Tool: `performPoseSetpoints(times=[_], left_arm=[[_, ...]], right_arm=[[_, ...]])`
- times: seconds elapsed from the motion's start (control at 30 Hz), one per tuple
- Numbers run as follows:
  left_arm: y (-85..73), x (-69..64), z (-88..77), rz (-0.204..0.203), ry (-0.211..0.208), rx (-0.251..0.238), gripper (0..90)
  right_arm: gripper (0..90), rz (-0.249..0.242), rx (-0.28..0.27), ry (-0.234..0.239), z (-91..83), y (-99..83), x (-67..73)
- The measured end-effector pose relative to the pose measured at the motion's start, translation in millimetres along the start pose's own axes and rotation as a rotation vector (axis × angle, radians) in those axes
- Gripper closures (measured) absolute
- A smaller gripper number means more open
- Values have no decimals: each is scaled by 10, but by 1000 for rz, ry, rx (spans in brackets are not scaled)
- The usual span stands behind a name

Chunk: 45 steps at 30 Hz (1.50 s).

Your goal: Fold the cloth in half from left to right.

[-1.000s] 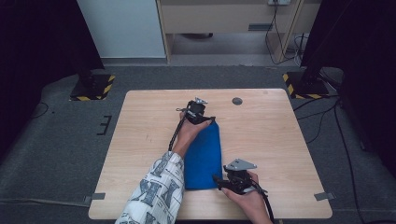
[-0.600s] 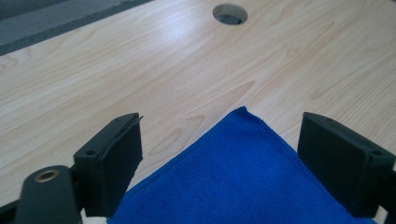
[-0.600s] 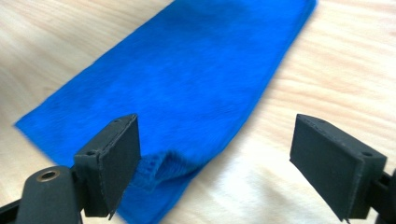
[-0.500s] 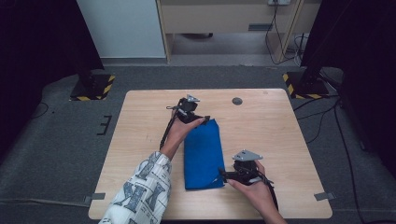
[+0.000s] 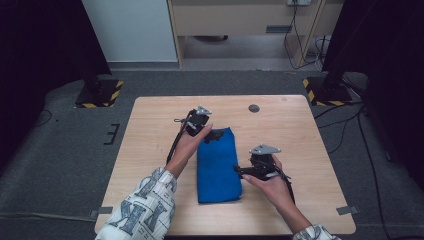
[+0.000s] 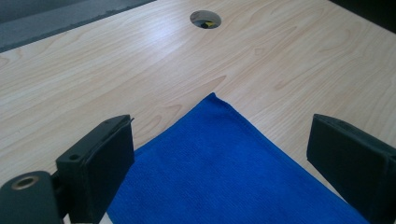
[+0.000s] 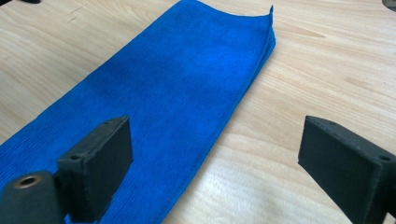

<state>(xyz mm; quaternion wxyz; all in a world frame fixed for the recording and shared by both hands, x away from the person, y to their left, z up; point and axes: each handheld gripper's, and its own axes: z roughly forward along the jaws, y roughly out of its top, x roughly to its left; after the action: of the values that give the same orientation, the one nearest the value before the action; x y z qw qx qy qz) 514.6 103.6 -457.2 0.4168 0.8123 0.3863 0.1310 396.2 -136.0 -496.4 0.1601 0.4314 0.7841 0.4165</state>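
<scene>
Blue cloth (image 5: 217, 165) lies flat on the desk (image 5: 300, 130), folded into a long narrow strip, running from the near edge toward the far side. Layered edges show along one long side (image 7: 261, 56), one far corner tip curling up slightly. Fine ribbed weave (image 6: 224, 163), no wrinkles.

Cloth (image 5: 218, 165): solid bright blue, fine woven rib, no print. Table (image 5: 150, 150): pale wood, light tan grain with darker streaks. Grommet hole (image 5: 254, 108) in table: dark grey. Left gripper (image 6: 219, 154) and right gripper (image 7: 215, 163): matte black jaws, each topped by a grey plate. Sleeve (image 5: 145, 210): white with dark blue-grey geometric print. Floor (image 5: 60, 150): dark grey carpet. Stand bases (image 5: 97, 94): black, edged in yellow-and-black hazard stripes. Cabinet (image 5: 225, 20): beige. Panel (image 5: 130, 30): pale blue-white.
</scene>
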Motion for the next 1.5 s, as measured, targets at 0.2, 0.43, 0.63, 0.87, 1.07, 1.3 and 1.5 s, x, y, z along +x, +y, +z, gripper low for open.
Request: performPoseSetpoints(times=[0.2,0.43,0.63,0.87,1.07,1.3,1.5], left_arm=[[-69,16,-77,9,23,-10,65],[-237,144,-185,-4,107,4,74],[-293,271,-222,-25,121,-9,81],[-319,342,-309,-34,111,-1,83],[-327,368,-381,-22,73,5,83],[-331,374,-434,-20,74,2,83],[-288,385,-482,-28,85,-9,85]], right_arm=[[79,-28,23,-3,101,79,-26],[144,-59,17,-12,243,248,-26],[162,-68,5,-28,345,430,-70],[173,-105,18,-54,446,675,-207],[213,-130,41,-39,562,841,-296],[214,-119,61,-23,733,965,-417],[266,-101,60,-7,834,1042,-467]])
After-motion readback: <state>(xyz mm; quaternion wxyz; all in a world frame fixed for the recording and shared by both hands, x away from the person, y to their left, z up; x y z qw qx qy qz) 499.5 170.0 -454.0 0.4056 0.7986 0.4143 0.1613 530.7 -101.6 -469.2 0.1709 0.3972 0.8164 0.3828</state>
